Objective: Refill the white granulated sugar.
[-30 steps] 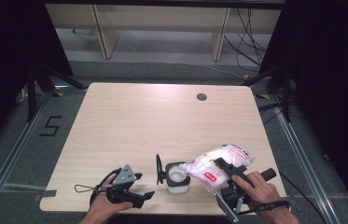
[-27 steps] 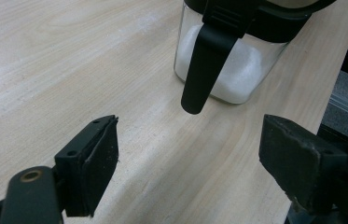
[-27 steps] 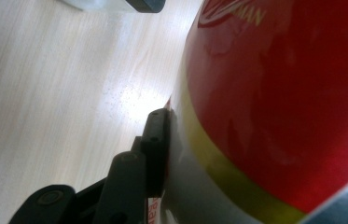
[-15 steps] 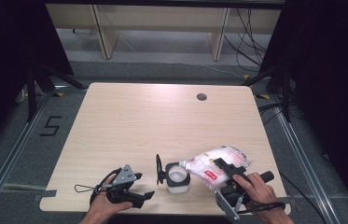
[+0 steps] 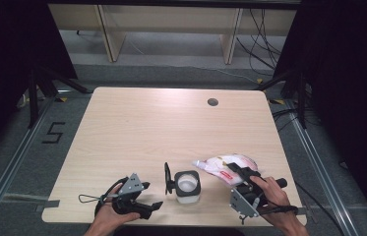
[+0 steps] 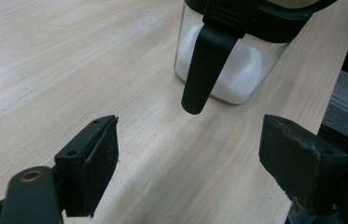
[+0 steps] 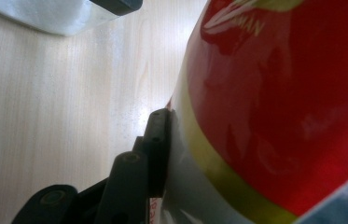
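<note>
A clear jar (image 5: 187,187) of white powder stands near the table's front edge. Its black-rimmed lid (image 5: 168,177) is flipped up on its left. My left gripper (image 5: 150,195) lies left of the jar, open and empty. In the left gripper view the jar (image 6: 230,70) and its hanging black latch (image 6: 205,60) stand just beyond the open left gripper (image 6: 190,154). A white, red and yellow bag (image 5: 225,164) lies right of the jar, with my right gripper (image 5: 242,174) shut on it. One finger (image 7: 158,140) presses the bag (image 7: 283,93); the other is hidden.
The light wooden table (image 5: 171,123) has a round cable hole (image 5: 213,102) at the back right. Its front edge runs just under both hands. Shelving and cables stand on the floor beyond the table.
The right gripper and the bag have shifted slightly, and the bag's left tip now sits a little farther from the jar. The left gripper has kept still.
</note>
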The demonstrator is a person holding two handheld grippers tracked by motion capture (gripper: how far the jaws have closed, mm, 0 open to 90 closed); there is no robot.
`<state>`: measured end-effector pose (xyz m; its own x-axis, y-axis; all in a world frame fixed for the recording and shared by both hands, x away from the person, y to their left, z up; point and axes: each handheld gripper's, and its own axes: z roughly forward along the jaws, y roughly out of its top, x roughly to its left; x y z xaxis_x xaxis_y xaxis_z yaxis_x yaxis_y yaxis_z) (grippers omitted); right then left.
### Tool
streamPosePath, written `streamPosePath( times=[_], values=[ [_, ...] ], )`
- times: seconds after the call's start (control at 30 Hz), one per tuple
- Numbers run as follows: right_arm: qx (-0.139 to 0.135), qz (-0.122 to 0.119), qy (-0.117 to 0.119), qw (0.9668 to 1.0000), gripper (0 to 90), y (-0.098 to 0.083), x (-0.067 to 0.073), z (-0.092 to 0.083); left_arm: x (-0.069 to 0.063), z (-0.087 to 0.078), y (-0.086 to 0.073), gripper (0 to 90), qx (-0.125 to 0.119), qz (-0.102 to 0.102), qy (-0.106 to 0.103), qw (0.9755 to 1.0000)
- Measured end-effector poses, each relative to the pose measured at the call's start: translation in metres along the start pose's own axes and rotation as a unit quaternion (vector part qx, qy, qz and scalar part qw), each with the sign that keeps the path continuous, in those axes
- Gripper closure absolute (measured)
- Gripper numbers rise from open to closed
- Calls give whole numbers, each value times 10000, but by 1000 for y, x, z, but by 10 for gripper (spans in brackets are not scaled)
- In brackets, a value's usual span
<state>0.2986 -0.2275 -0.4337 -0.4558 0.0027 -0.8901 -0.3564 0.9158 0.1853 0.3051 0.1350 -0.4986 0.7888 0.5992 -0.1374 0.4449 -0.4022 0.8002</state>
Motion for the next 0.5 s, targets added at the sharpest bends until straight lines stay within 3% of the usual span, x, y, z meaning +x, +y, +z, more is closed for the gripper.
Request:
streamPosePath(
  times=[0.07,0.1,0.13,0.23,0.27,0.3,0.33,0.37,0.43,0.47,0.5],
  values=[
    [1,174,32,9998,670,-2,0,2,-1,1,0,195,-30,-33,-29,10000],
    [-57,11,5,10000,671,-3,-3,4,-1,1,0,195,-27,-31,-33,10000],
    [-79,67,22,9999,671,-3,-3,5,-1,1,0,195,-29,-33,-32,10000],
    [-70,439,98,9990,674,-6,-2,9,-1,0,0,195,-31,-30,-32,10000],
    [-133,280,81,9995,674,-7,-6,11,-1,0,0,195,-29,-33,-33,10000],
    [-114,552,93,9984,675,-9,-4,13,-1,0,0,195,-32,-35,-34,10000],
    [-124,620,125,9979,675,-10,-5,15,-1,1,0,195,-59,-68,-59,9999],
    [-217,378,91,9990,676,-12,-10,18,0,0,1,195,21,-39,-91,9999],
    [-239,763,150,9967,677,-16,-9,21,1,-1,1,195,6,33,-78,10000],
    [-268,669,137,9973,677,-17,-11,22,2,0,1,195,-20,116,-59,9999],
    [-241,831,184,9961,678,-19,-9,23,2,0,1,195,-15,113,-60,9999]
  ],
)
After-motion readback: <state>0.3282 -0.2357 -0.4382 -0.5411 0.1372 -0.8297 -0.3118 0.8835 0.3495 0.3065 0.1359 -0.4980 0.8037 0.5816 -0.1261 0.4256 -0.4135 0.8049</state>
